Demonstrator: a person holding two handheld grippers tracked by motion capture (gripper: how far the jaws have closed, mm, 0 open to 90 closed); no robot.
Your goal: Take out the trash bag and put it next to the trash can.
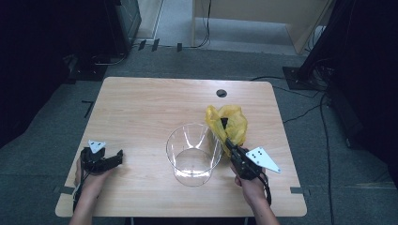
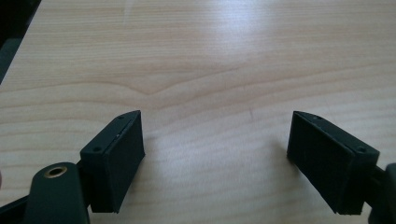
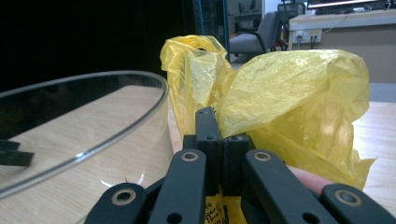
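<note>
high view puts the person's 2 hands at the near edge of the wooden table [image 1: 141,103]. the left gripper [image 1: 110,159] lies low at the near left, well apart from everything else, its jaws spread wide with nothing but bare wood between them in the left gripper view. the right gripper [image 1: 224,129] reaches from the near right toward the far side, its jaws pressed together on a fold of the yellow plastic bag [image 1: 232,123]; in the right gripper view the 2 black pads meet with the thin film [image 3: 289,93] pinched between them. the bag is crumpled and bunched, its long axis running from the jaws away toward the far edge and rising, its loose puffed end farthest from the hand. it sits right of centre, just beside the rim of the clear plastic container [image 1: 193,154], which stands upright, mouth up, near the table's middle. further on, a small round hole [image 1: 221,93] marks the far edge.
</note>
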